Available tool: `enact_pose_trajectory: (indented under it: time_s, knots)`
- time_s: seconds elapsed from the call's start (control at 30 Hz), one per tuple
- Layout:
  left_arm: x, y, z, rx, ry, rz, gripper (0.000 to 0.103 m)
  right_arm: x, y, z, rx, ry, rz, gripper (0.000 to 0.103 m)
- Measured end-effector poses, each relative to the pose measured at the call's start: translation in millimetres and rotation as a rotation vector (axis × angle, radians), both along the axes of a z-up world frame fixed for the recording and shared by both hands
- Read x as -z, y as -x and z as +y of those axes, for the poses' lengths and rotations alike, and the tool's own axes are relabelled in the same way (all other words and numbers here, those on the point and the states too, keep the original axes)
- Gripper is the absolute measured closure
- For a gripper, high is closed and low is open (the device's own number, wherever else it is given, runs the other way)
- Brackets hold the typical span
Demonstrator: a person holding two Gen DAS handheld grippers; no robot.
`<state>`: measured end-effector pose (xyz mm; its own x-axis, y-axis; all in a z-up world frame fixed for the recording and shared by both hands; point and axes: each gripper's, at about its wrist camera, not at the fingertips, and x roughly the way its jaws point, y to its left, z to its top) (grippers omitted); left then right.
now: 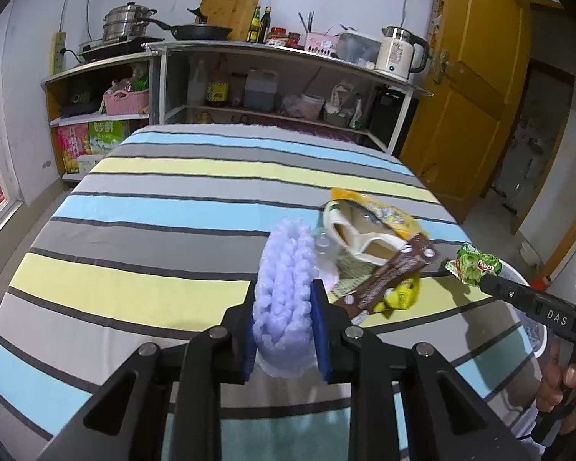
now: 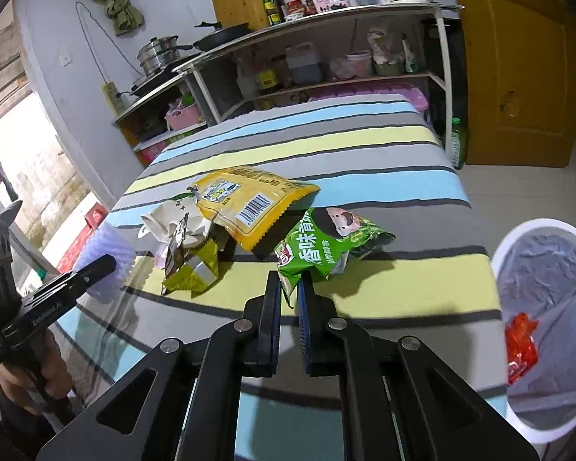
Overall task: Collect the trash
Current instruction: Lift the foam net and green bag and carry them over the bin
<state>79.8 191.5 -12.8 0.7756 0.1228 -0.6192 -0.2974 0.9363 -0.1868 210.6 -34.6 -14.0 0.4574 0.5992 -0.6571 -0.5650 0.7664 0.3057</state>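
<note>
Left wrist view. Left gripper (image 1: 284, 330) at bottom middle, squeezing a purple foam net (image 1: 284, 288) between two blue pads (image 1: 318, 330). Foam net sticking up and away toward the middle of the frame, over a striped cloth (image 1: 165, 211) on the table. Just right of the foam, a pile of trash: yellow bag (image 1: 388, 211) at the back, a cream paper cup (image 1: 361, 236) squashed on its side in front of it, a brown wrapper (image 1: 393, 276) lying across, a small yellow-green packet (image 1: 401, 296) underneath. At the right edge, right gripper (image 1: 480, 280) reaching in, pinching a green chip bag (image 1: 472, 265). White trash bin (image 1: 533, 330) partly seen below it, past the table edge. Shelves with a pan (image 1: 199, 31), pots and a kettle (image 1: 401, 53) along the top.

Right wrist view. Right gripper (image 2: 288, 299) at bottom middle, fingers nearly pressed together, nipping the near corner of the green chip bag (image 2: 326, 246). Bag lying over the striped cloth (image 2: 364, 146), middle of the frame. Up and left of it, yellow bag (image 2: 249, 199) with a barcode, then cream paper cup (image 2: 169, 219), brown wrapper (image 2: 176, 246) and yellow-green packet (image 2: 194, 269) lower left of those. At far left, left gripper (image 2: 100, 269) holding the purple foam net (image 2: 107, 257). At lower right, white trash bin (image 2: 518, 246) with a clear liner and a red wrapper (image 2: 520, 345) inside.
</note>
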Motion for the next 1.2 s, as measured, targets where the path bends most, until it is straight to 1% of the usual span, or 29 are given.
enact_pose_trajectory:
  time_s: [0.2, 0.53, 0.8, 1.2]
  knots:
    - [-14, 8, -22, 0.041, -0.009, -0.030, 0.078, -13, 16, -20, 0.015, -0.021, -0.022, 0.094]
    - [-28, 10, -70, 0.154, -0.013, -0.056, 0.078, -29, 41, -59, 0.058, -0.039, -0.064, 0.094]
    - [-35, 2, -105, 0.236, -0.002, -0.060, 0.078, -35, 52, -85, 0.103, -0.045, -0.085, 0.094]
    - [-44, -28, -157, 0.364, -0.004, -0.074, 0.078, -35, 52, -129, 0.189, -0.045, -0.093, 0.094]
